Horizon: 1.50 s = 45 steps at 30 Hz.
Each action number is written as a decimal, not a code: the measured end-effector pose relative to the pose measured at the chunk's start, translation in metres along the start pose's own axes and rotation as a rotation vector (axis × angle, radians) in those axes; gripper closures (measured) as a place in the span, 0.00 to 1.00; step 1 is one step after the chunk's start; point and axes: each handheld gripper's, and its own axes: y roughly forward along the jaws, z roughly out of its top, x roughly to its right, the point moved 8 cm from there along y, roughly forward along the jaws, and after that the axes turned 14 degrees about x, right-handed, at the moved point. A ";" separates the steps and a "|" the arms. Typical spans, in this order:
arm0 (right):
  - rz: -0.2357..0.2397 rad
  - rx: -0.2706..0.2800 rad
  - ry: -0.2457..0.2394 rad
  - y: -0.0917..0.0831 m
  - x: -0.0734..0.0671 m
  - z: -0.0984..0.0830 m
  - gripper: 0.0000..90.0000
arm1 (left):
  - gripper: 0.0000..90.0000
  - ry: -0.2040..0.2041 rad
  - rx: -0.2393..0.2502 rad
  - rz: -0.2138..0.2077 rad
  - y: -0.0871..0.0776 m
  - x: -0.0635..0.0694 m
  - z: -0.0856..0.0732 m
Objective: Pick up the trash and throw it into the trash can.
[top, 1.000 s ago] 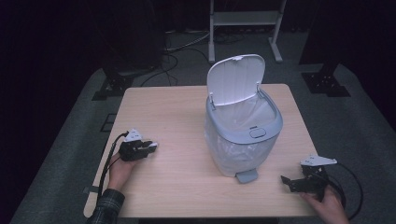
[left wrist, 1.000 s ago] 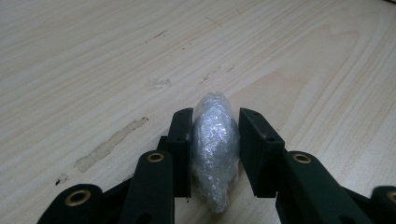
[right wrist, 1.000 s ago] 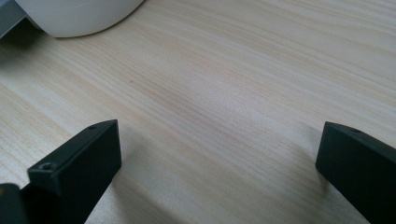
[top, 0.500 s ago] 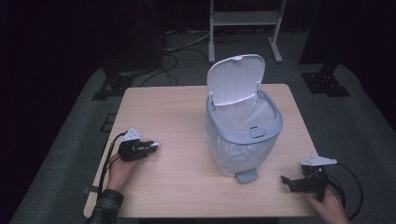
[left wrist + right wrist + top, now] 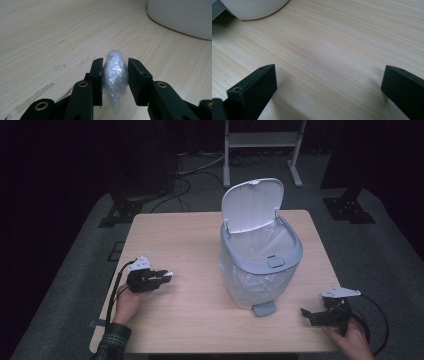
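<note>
Wad (image 5: 168,275) of crumpled clear film sits at the tip of my left gripper (image 5: 161,278), in the left-middle of the high view, low over the table (image 5: 200,245). I keep it there, pointed toward the bin (image 5: 260,265) in the centre of the frame, because that bin stands with its lid (image 5: 252,205) tipped up and a liner showing inside, ready to take rubbish. My right gripper (image 5: 306,314) rests at the lower right, beside the bin's pedal (image 5: 263,308), I judge to stay out of the way.

From the left gripper view, the wad (image 5: 115,75) stands in the middle of the frame, squeezed between my two pads (image 5: 97,75), one on each side, so the jaws are pinching it firmly. It pokes out past the tips and hangs a little below them. The bin's (image 5: 180,15) pale wall curves across the upper right, so the drop is not far off.

From the right gripper view, my jaws stand spread wide at the lower left and lower right, with nothing between them but bare wood (image 5: 332,50). The bin's (image 5: 254,8) base fills the upper left corner.
</note>
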 end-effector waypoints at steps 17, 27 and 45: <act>0.000 0.000 0.000 0.000 0.000 0.000 0.00 | 0.74 -0.036 0.081 -0.096 -0.009 0.019 0.033; 0.000 0.000 0.000 0.000 0.000 0.000 0.00 | 0.74 -0.054 0.120 -0.149 -0.011 0.032 0.053; 0.000 0.000 0.000 0.000 0.000 0.000 0.00 | 0.74 -0.034 0.162 -0.245 -0.012 0.064 0.096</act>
